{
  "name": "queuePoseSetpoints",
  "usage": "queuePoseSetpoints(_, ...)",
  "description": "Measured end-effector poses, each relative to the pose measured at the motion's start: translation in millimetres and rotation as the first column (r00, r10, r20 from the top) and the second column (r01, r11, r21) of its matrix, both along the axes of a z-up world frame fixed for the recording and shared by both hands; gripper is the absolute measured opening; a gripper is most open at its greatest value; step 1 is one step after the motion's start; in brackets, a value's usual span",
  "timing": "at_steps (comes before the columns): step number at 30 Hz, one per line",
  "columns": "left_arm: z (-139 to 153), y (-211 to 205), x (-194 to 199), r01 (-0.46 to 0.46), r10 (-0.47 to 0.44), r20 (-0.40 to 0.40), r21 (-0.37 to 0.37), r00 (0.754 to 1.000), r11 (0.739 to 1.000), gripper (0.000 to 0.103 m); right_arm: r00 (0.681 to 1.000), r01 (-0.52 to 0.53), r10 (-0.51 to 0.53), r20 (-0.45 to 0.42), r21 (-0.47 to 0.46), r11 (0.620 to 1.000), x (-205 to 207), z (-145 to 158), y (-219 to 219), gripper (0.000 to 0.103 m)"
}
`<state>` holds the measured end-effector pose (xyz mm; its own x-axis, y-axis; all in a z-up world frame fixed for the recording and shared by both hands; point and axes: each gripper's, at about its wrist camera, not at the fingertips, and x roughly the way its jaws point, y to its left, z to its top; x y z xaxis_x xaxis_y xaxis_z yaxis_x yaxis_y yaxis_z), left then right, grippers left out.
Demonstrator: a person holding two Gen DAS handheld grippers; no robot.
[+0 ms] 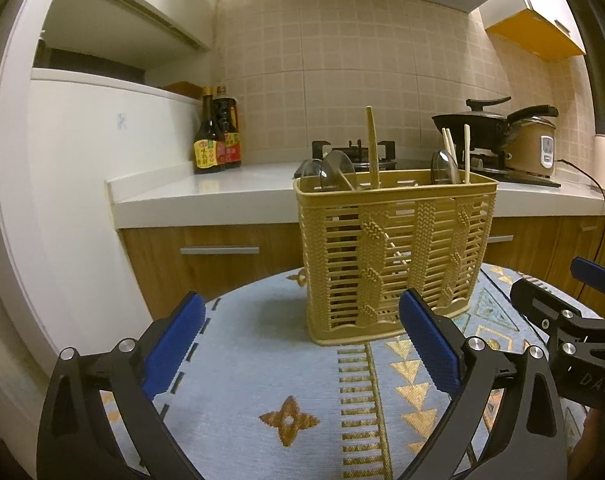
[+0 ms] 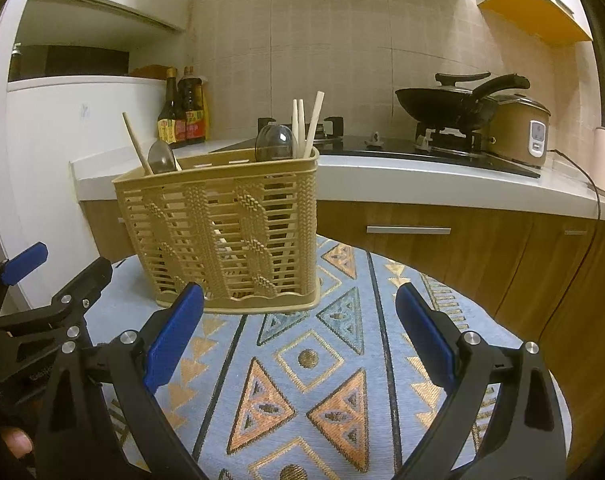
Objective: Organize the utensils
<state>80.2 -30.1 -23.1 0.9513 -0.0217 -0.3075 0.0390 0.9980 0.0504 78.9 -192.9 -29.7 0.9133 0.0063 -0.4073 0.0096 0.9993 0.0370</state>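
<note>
right hand-held gripper (image 2: 298, 336): spread wide, empty | utensil basket (image 2: 222, 232): upright on patterned cloth (image 2: 382, 360)

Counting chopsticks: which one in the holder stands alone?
The chopstick at the left end of the utensil holder; the other chopsticks cluster at the right end.

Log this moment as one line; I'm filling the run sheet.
left gripper: open, empty | right gripper: open, empty | utensil basket: upright on patterned cloth, holding chopsticks, spoons

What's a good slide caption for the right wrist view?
Open right tongs face a utensil basket on a patterned cloth.
</note>
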Motion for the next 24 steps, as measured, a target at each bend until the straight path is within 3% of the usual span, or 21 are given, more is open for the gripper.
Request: queuePoseSetpoints(24,-0.5,2.7,2.1,-0.001,0.001,-0.007,-0.008,1.000,1.000,0.096,1.000,-0.001,0.001,-0.019,-0.013,1.000,3.4,-3.8,1.8,0.095)
